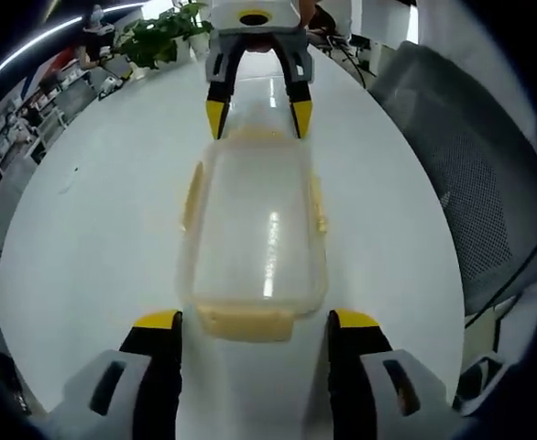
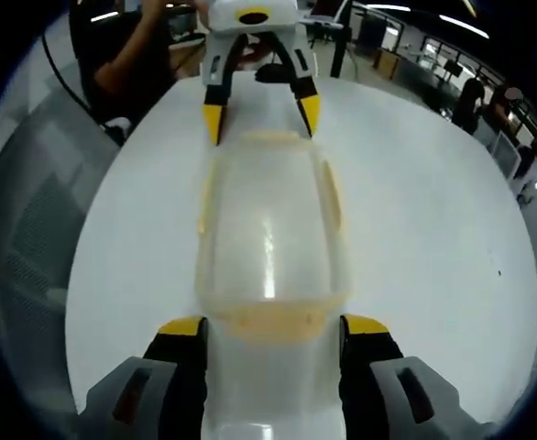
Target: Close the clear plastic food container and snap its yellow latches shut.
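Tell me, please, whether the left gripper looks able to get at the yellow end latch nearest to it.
Probably yes: the left gripper is open, its jaws flanking the near yellow end latch of the clear container, with nothing between them.

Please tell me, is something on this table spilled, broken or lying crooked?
Nothing stands out. The clear container sits flat on the white table with its lid on, between the open left gripper and right gripper. No spill or crack is visible.
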`<state>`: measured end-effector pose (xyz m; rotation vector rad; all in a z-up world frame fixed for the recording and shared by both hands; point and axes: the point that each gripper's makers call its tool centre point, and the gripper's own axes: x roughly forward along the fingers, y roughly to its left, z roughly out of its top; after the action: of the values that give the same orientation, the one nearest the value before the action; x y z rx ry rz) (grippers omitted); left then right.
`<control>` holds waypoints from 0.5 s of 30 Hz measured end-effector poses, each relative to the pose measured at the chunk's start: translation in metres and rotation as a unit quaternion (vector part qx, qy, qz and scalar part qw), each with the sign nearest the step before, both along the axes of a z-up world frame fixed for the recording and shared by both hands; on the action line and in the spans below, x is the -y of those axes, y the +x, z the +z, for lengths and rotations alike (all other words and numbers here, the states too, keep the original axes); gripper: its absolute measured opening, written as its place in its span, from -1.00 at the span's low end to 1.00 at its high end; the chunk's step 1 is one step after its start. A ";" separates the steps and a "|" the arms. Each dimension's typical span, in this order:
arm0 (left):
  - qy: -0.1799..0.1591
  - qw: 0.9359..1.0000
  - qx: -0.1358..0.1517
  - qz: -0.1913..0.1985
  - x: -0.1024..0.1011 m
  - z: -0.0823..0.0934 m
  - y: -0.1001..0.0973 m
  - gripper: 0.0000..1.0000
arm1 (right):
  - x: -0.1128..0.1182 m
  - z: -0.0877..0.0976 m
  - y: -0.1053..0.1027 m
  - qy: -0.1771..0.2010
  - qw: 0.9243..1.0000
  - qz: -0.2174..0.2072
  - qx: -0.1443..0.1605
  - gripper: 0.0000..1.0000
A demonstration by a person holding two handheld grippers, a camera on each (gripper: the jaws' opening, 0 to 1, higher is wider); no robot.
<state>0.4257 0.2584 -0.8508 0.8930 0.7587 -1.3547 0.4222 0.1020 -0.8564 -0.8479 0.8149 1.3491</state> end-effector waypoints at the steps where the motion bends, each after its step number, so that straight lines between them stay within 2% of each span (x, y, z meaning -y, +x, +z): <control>1: 0.000 1.000 -0.002 -0.002 0.000 0.000 0.000 0.26 | 0.000 0.000 0.000 0.000 1.000 0.001 -0.001 0.14; 6: -0.004 1.000 -0.001 -0.012 0.002 0.001 0.002 0.05 | -0.001 -0.001 0.000 0.002 1.000 0.002 -0.010 0.09; 9: -0.002 1.000 -0.015 -0.008 0.001 0.000 0.002 0.01 | -0.001 -0.001 -0.003 0.000 1.000 0.003 -0.023 0.00; 11: -0.001 1.000 -0.031 -0.004 0.000 -0.002 -0.002 -0.05 | -0.001 0.000 -0.002 0.002 1.000 0.004 -0.020 -0.05; 15: -0.003 1.000 -0.026 -0.011 0.000 -0.002 -0.002 -0.07 | 0.001 0.000 -0.002 0.000 1.000 0.008 -0.020 -0.19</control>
<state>0.4239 0.2579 -0.8523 0.8659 0.7854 -1.4026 0.4205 0.1012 -0.8563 -0.8313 0.8401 1.3841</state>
